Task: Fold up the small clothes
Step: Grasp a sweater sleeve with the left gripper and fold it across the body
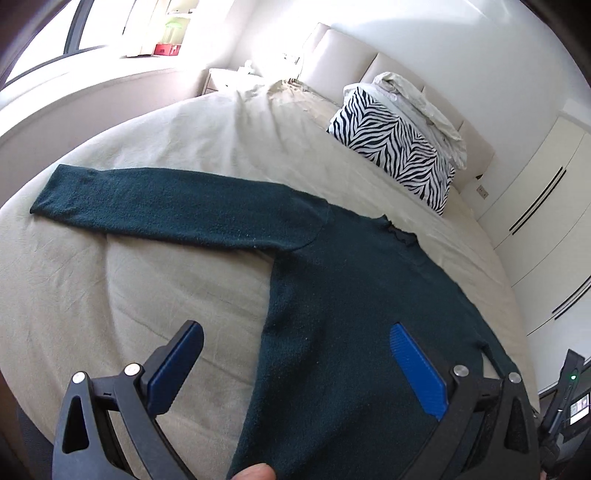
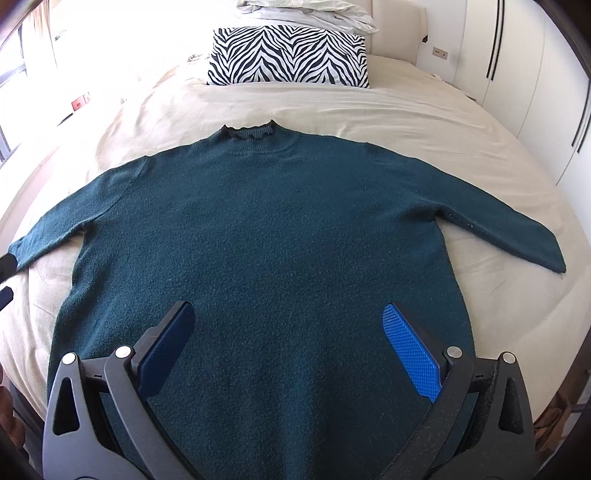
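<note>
Lying flat on the bed (image 2: pixel 443 122), sleeves spread, the sweater (image 2: pixel 266 221) looks soft, limp and light. Both the left gripper (image 1: pixel 295 362) and right gripper (image 2: pixel 288 343) hover over its hem, jaws apart, empty. Best pinched at a cuff or shoulder seam.

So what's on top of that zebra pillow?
A crumpled pale bundle of bedding lies on the zebra pillow, against the headboard. Whatever lies behind the pillow is covered.
</note>
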`<state>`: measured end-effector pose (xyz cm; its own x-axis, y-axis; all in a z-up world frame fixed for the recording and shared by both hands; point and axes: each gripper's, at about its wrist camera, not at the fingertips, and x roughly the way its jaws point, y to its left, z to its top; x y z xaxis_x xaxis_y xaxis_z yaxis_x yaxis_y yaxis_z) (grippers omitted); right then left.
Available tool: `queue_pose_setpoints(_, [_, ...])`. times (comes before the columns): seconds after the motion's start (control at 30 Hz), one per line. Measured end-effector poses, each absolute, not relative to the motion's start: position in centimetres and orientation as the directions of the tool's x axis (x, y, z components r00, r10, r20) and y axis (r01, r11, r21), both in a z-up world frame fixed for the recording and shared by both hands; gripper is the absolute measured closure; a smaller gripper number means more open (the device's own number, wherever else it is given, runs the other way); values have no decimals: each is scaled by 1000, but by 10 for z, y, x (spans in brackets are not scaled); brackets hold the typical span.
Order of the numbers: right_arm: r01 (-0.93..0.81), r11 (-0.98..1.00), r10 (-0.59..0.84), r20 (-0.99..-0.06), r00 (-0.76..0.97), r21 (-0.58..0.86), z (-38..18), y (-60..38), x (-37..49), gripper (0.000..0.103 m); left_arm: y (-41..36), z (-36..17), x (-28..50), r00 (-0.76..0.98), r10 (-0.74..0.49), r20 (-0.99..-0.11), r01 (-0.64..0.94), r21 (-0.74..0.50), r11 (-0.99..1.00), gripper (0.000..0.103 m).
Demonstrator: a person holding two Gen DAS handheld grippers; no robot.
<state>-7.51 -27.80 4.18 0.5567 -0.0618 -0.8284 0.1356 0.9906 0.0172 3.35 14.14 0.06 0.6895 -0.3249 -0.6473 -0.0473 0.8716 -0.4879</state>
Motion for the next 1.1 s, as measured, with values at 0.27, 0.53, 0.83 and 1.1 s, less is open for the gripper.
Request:
queue_pose_setpoints(0.27, [76,997,-41,-824,565,2,51,-251,-57,0,245,-12,39,773,-296,-561,-232,-684,691,0])
queue_pose_setpoints(0.53, [54,999,-31,-839,543,-2,43,-235,-43,0,368,-75,52,849,-168,-500,-427,-839,338,1])
queue_pose_setpoints(0.83, [48,999,-21,-847,531,6,35,-233,-36,0,408,-104,81,886,-37,-461,-451,-879,153,21])
queue_pose_setpoints(1.1, [104,992,0,-847,532,66,27,-265,-39,0,394,-84,130,861,-70,-503,-462,-833,303,93])
